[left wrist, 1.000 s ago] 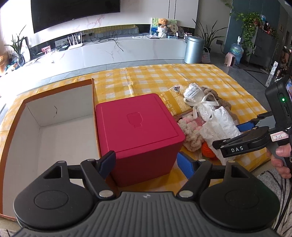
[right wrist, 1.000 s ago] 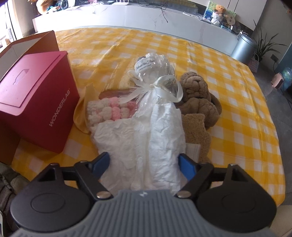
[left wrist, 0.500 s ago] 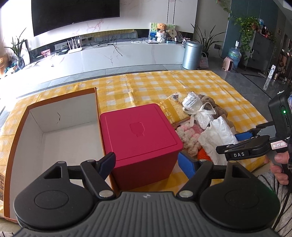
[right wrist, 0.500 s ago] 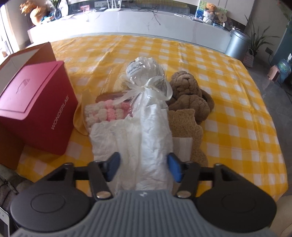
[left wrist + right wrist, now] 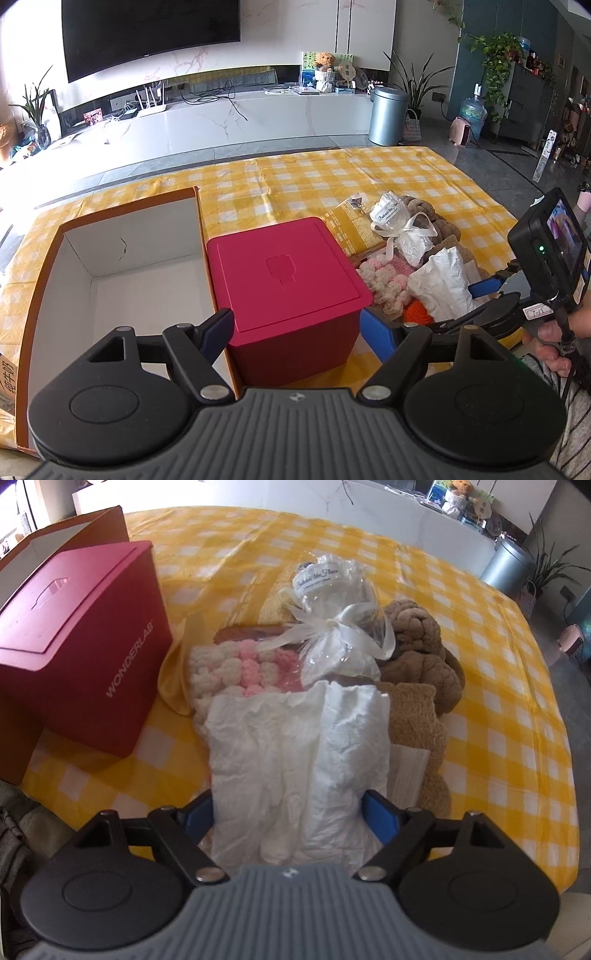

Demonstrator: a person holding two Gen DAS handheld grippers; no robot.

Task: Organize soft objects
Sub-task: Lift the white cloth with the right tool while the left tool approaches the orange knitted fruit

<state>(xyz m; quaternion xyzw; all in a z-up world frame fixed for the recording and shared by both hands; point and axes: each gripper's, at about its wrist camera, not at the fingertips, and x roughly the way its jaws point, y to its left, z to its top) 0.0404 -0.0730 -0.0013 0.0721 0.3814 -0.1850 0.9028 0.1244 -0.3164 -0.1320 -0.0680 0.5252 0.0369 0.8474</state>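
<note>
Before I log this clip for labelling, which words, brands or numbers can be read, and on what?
"WONDERLAB": white letters on the side of the crimson cube-shaped box.
Script label on the clear ribbon-tied cellophane bag: too blurred to read.
Handwritten white tag on the right gripper: too small to read.
Chinese characters on the open orange-edged cardboard box: cut off, unreadable.
Print on the yellow packet: too small.
</note>
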